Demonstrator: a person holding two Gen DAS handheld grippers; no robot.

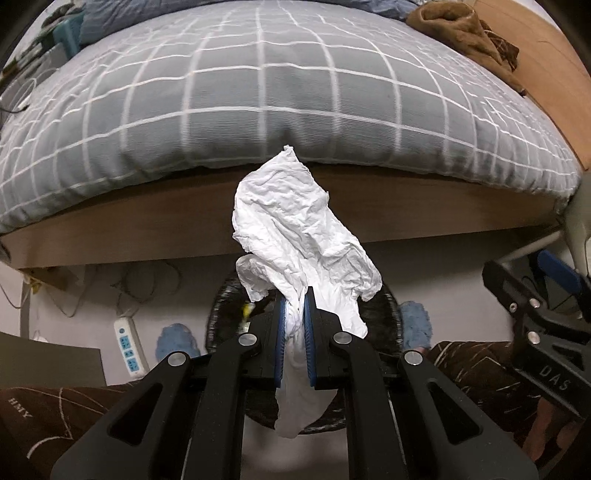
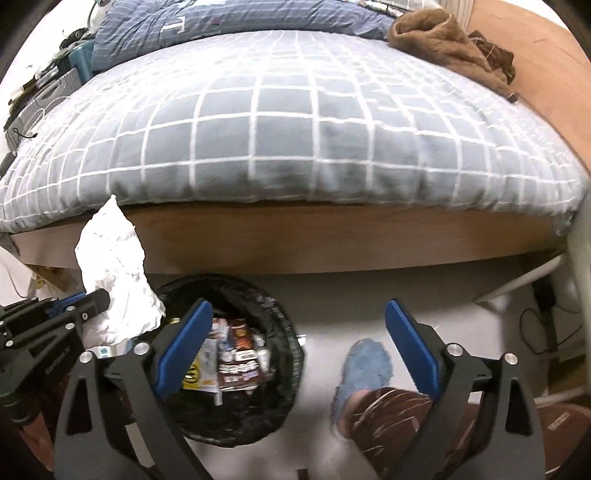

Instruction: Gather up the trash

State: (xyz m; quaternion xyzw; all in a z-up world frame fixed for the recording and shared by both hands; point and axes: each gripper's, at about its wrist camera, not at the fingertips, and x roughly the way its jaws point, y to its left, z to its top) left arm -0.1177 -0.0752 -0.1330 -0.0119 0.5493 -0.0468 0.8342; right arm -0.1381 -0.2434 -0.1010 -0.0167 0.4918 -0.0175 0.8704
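My left gripper is shut on a crumpled white tissue, which sticks up past the fingertips and hangs down behind them. It hovers over a round bin lined with a black bag on the floor by the bed. In the right wrist view the bin holds several wrappers, and the left gripper holds the tissue over the bin's left rim. My right gripper is open and empty above the bin's right side; it also shows at the far right.
A bed with a grey checked cover and wooden frame stands just beyond the bin. A brown cloth lies on its far right. A power strip and a person's feet in blue slippers are on the floor.
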